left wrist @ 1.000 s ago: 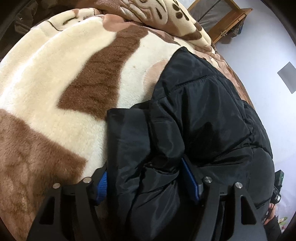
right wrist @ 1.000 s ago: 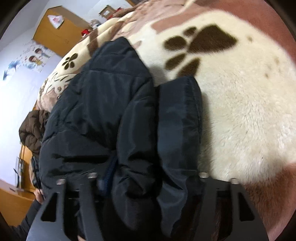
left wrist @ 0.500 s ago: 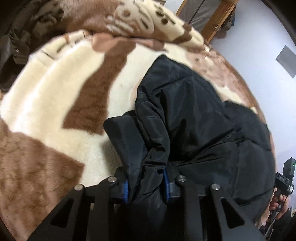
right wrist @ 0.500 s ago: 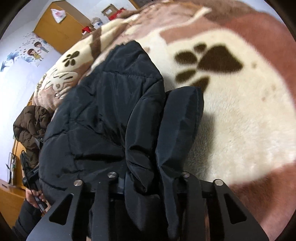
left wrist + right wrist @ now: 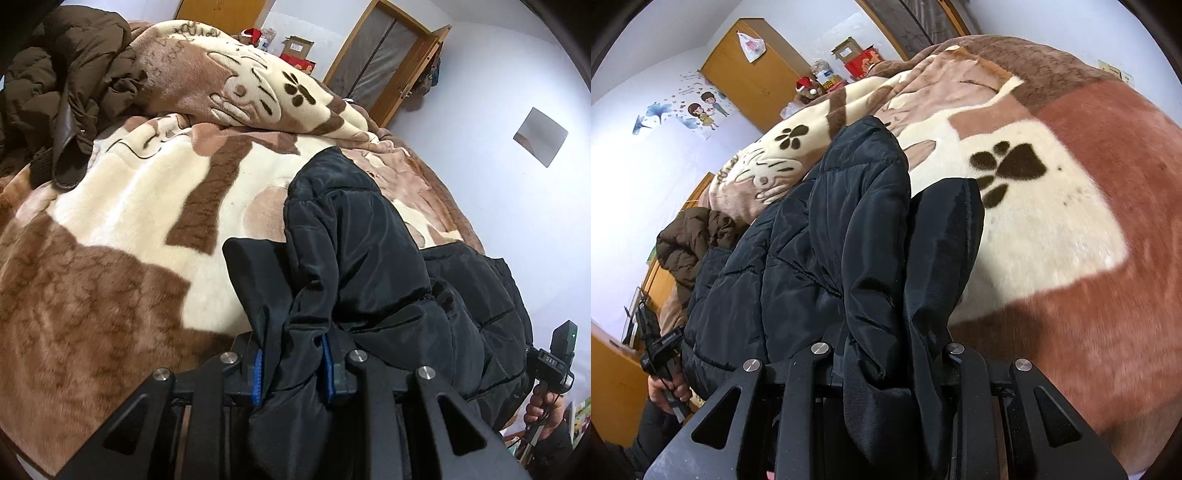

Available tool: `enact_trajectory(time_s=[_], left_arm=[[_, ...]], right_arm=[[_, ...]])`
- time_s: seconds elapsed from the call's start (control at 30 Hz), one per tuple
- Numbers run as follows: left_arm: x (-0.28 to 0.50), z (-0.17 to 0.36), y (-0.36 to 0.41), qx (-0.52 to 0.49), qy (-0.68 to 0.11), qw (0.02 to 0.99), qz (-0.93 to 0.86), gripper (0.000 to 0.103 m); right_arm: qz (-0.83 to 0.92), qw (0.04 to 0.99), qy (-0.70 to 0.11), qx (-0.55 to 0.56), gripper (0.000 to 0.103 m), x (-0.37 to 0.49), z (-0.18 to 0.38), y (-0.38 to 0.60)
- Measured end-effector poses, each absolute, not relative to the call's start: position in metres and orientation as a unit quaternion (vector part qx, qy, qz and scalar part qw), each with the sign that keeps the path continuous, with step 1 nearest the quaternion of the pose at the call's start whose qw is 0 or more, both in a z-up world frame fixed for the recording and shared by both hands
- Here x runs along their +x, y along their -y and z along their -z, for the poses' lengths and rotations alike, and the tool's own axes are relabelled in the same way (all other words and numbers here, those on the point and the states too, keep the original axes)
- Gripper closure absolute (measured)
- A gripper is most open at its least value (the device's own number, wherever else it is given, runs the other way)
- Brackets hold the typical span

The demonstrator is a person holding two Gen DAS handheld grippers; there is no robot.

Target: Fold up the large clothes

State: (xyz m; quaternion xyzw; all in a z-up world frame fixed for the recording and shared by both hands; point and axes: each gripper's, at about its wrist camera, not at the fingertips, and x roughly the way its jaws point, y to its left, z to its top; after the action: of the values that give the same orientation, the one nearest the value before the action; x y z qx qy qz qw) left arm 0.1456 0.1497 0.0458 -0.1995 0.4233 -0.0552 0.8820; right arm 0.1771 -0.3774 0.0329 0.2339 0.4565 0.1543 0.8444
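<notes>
A black padded jacket (image 5: 369,258) lies on a brown and cream plush blanket (image 5: 110,229) that covers a bed. My left gripper (image 5: 293,369) is shut on a bunched fold of its near edge, with the blue pads (image 5: 258,373) pressing the cloth from both sides. In the right wrist view the same black jacket (image 5: 820,229) hangs lifted from the blanket (image 5: 1052,221), and my right gripper (image 5: 890,354) is shut on another bunch of its near edge. Both held edges are raised above the bed. The far end of the jacket still rests on the blanket.
A brown padded coat (image 5: 62,81) is heaped at the far left of the bed. A wooden wardrobe (image 5: 753,74), boxes (image 5: 857,55) and a door frame (image 5: 388,62) stand behind. A person's hand on the other gripper's handle (image 5: 546,402) shows at the edge.
Both grippers closed on the jacket's near edge, then rose with it. The jacket lifted off the blanket and more of the room came into view.
</notes>
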Motion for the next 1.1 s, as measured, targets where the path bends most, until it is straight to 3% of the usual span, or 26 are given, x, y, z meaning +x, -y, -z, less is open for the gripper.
enact_trajectory(time_s=[0.3,0.73,0.97,1.03,1.1], left_arm=[[0.158,-0.055,-0.152,-0.195,-0.416,0.886,0.057,0.079],[0.283,-0.078,-0.226,-0.181,-0.383,0.905,0.026,0.079],[0.331,-0.035,-0.262,-0.18,-0.397,0.9,0.008,0.078],[0.34,-0.008,-0.268,-0.179,-0.416,0.892,-0.003,0.078],[0.344,0.021,-0.277,-0.192,-0.434,0.88,-0.015,0.077]], right_arm=[[-0.161,0.85,-0.44,0.241,0.077,0.196,-0.044,0.371],[-0.187,0.85,-0.421,0.255,0.076,0.331,-0.036,0.295],[-0.19,0.837,-0.449,0.247,0.074,0.382,0.01,0.262],[-0.177,0.828,-0.474,0.243,0.071,0.392,0.038,0.258],[-0.16,0.817,-0.49,0.259,0.059,0.393,0.059,0.264]])
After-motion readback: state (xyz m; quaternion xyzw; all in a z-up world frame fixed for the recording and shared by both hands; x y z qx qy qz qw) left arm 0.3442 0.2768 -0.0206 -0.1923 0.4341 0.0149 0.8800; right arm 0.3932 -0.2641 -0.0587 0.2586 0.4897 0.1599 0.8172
